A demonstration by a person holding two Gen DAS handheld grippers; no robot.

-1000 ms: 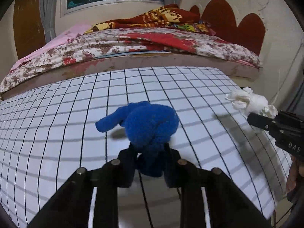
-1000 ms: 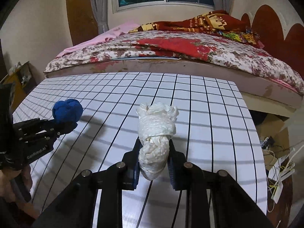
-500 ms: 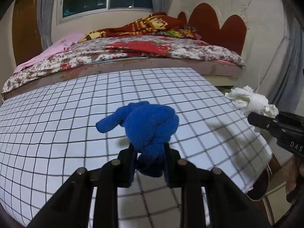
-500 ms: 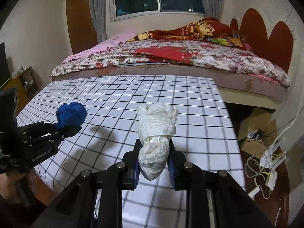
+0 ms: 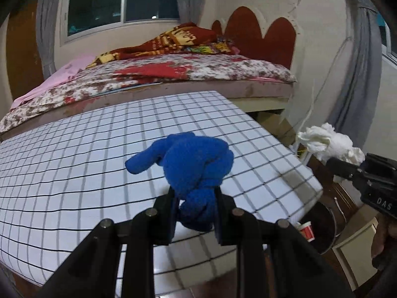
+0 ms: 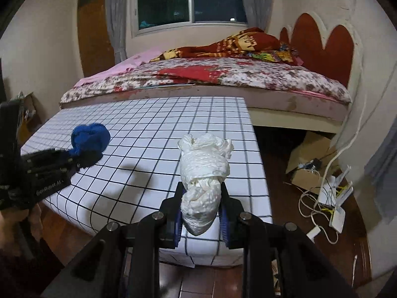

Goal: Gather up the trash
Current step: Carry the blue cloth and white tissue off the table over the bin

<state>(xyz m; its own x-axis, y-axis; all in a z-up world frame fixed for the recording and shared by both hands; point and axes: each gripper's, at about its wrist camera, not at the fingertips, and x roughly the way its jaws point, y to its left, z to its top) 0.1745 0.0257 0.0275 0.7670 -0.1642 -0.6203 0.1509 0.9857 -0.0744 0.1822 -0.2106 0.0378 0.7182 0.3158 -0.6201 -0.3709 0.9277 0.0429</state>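
Note:
My left gripper (image 5: 194, 211) is shut on a knotted blue cloth wad (image 5: 196, 164), held above the near right part of the white grid-patterned table (image 5: 74, 164). My right gripper (image 6: 201, 211) is shut on a crumpled white paper wad (image 6: 202, 173), held over the table's (image 6: 153, 129) near right corner. In the left wrist view the white paper wad (image 5: 327, 144) and the right gripper's black body show at the right edge, past the table's side. In the right wrist view the blue cloth wad (image 6: 89, 139) and the left gripper's body appear at the left.
A dark round bin (image 5: 325, 223) with a red-and-white cup (image 5: 306, 231) at its rim stands on the floor beside the table's right corner. A bed (image 6: 211, 79) lies behind the table. A cardboard box (image 6: 310, 159), cables and a white power strip (image 6: 335, 218) lie on the wooden floor at right.
Both grippers have pulled back and toward the table's right side, each keeping its wad. The table's near edge, the floor and the bin have come into view.

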